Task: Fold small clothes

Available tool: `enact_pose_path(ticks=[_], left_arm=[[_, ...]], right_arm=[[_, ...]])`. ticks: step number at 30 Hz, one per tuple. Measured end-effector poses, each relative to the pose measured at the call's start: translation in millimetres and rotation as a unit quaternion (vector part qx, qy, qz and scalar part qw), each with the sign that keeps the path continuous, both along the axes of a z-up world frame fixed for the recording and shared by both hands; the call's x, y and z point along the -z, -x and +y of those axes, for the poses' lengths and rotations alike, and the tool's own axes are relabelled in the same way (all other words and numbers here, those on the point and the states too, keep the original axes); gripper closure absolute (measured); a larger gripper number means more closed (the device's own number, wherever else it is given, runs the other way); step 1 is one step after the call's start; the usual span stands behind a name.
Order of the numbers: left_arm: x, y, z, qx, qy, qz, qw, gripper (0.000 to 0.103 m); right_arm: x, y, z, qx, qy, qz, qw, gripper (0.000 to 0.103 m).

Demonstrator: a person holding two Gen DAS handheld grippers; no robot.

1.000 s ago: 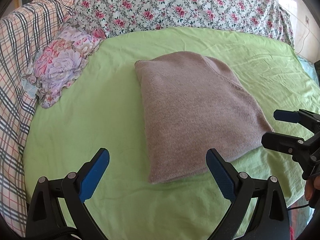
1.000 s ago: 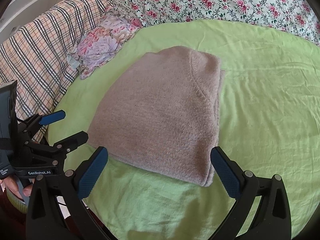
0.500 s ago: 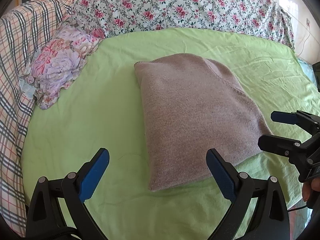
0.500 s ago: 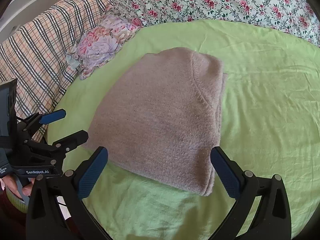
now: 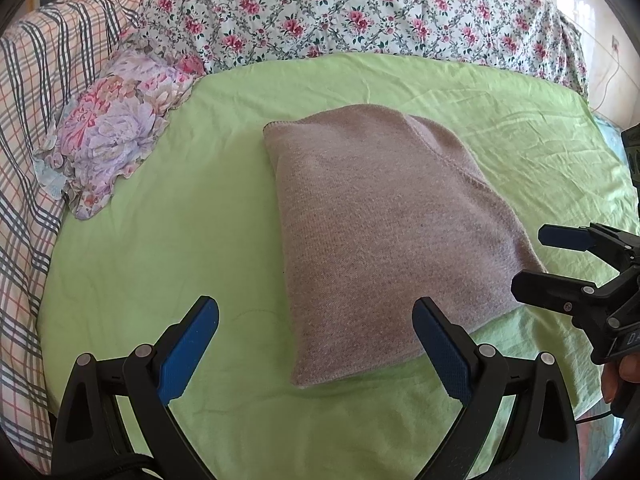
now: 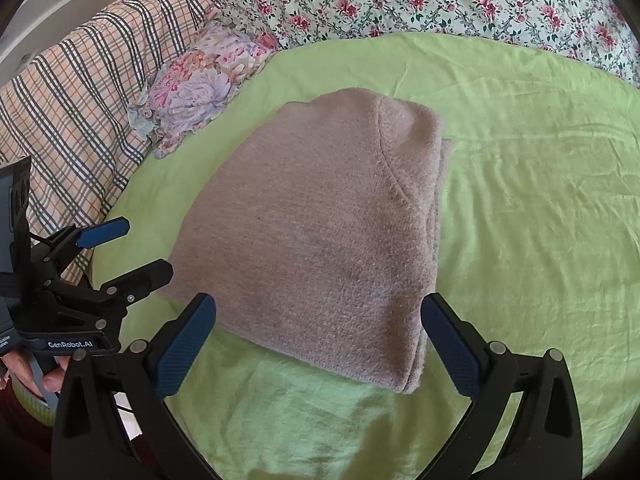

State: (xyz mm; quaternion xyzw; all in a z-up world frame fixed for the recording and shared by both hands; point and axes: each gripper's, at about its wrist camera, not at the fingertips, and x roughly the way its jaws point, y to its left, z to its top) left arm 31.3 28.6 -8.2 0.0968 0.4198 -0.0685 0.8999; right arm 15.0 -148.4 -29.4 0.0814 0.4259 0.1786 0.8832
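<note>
A folded mauve knit sweater point(image 5: 384, 236) lies flat on the green sheet point(image 5: 160, 240); it also shows in the right wrist view point(image 6: 320, 236). My left gripper point(image 5: 316, 344) is open and empty, hovering near the sweater's near left corner; it also shows in the right wrist view point(image 6: 120, 252). My right gripper point(image 6: 320, 344) is open and empty above the sweater's near edge; it also shows at the right of the left wrist view point(image 5: 544, 260), beside the sweater's right edge.
A floral ruffled pillow point(image 5: 116, 128) lies at the far left of the sheet. A plaid blanket point(image 5: 28, 120) lies along the left. A flowered quilt point(image 5: 360, 8) lies across the back. The bed's near edge runs below the grippers.
Both grippers have drawn back slightly from the sweater, which lies still. Both stay open and empty.
</note>
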Motion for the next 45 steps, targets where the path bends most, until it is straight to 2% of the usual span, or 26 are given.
enact_pose_path(ticks=[26, 32, 45], left_arm=[[-1.9, -8.5, -4.7, 0.012, 0.003, 0.003, 0.9999, 0.005], [-5.4, -16.3, -2.4, 0.008, 0.014, 0.006, 0.9998, 0.005], [-0.3, -32.1, -12.3, 0.005, 0.005, 0.014, 0.9999, 0.005]], right_arm=[[-0.2, -2.3, -1.8, 0.002, 0.005, -0.002, 1.0, 0.001], [-5.9, -13.6, -10.7, 0.002, 0.009, -0.002, 1.0, 0.001], [-2.6, -36.7, -14.8, -0.015, 0.007, 0.01, 1.0, 0.001]])
